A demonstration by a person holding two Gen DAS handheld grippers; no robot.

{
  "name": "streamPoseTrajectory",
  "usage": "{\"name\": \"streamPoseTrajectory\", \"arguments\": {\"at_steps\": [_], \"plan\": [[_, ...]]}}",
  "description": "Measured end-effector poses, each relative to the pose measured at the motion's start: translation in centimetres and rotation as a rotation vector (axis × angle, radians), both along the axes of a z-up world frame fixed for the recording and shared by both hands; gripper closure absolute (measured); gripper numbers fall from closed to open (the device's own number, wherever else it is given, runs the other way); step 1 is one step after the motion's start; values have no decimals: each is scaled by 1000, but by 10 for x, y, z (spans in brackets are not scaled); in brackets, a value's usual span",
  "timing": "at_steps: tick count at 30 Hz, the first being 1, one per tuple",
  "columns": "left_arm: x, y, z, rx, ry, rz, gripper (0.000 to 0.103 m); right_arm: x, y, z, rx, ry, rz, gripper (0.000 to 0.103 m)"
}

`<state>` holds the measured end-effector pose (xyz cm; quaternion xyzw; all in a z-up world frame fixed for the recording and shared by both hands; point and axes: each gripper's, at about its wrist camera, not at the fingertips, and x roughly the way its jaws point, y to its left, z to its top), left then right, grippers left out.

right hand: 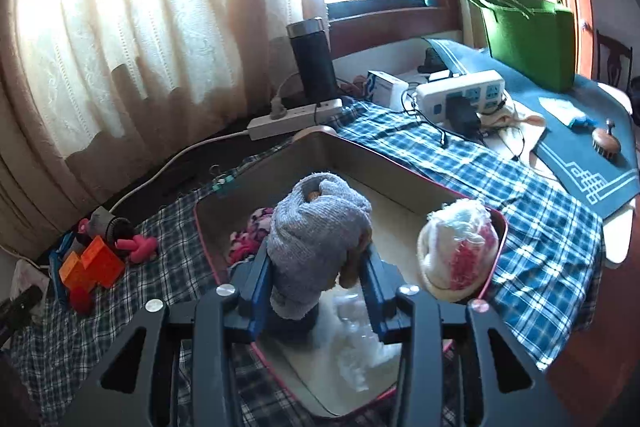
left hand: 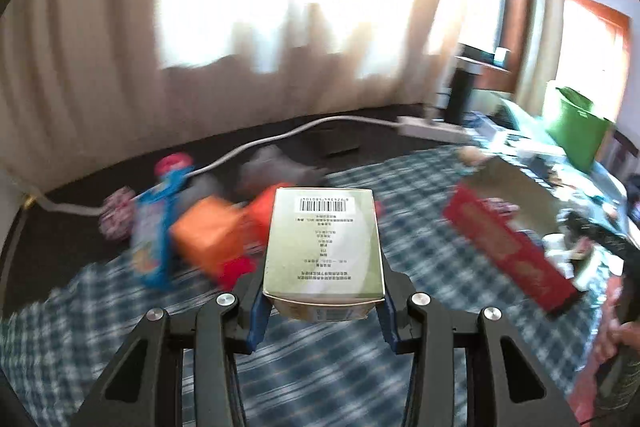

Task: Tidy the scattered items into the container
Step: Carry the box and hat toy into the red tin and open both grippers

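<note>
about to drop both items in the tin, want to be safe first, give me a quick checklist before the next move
1. Left tool has a firm hold on the box: ok, both fingers press its sides.
2. Right tool has the grey sock bundle: ok, it is pinched between the fingers.
3. Right tool is over the container: ok, the bundle hangs above the inside.
4. Free room inside the container: ok, bare floor shows beside the pink sock and the white and red bundle.
5. Left tool is over the container: not ok, it is off to the right in the left wrist view.
6. Left view is sharp enough to aim: not ok, the background is blurred.
</note>
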<state>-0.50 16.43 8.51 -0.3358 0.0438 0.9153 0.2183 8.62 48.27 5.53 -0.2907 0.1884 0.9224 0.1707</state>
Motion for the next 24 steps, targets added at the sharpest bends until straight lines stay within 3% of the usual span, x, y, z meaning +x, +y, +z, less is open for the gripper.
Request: {"name": "streamPoseTrajectory", "arguments": {"at_steps": [2, 3, 10, 14, 19, 24], "plan": [[2, 29, 4, 9, -5, -61, 57, 4, 7, 0, -10, 12, -13, 41], [2, 44, 5, 14, -8, -94, 57, 6, 9, 1, -12, 16, -18, 40], [13, 143, 4, 47, -40, -313, 57, 22, 31, 12, -12, 74, -96, 40], [14, 194, -10, 52, -109, -428, 57, 31, 44, 17, -19, 103, -153, 39], [18, 230, -29, 59, -213, -512, 57, 35, 54, 18, -29, 116, -186, 39], [38, 247, -35, 35, -219, -591, 57, 33, 60, 15, -33, 112, -198, 39]]}}
